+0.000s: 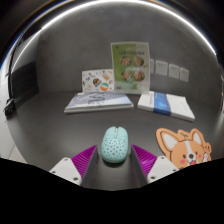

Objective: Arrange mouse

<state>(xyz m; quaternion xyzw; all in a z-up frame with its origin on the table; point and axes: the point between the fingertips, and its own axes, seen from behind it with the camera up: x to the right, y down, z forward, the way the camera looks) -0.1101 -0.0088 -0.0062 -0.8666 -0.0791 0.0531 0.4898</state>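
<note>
A pale mint-green mouse (113, 143) with small dots rests on the dark table (60, 130). It stands between my fingertips, its rear toward me. My gripper (114, 152) is open, with the magenta pads (84, 159) on either side of the mouse and a narrow gap at each side. An orange and white corgi-shaped mouse mat (181, 148) lies just right of the right finger.
Beyond the mouse lie a flat stack of booklets (98, 101) on the left and a white and blue book (165, 104) on the right. Behind them stand an upright picture card (130, 66) and a smaller card (97, 80). Sockets (175, 71) are on the wall.
</note>
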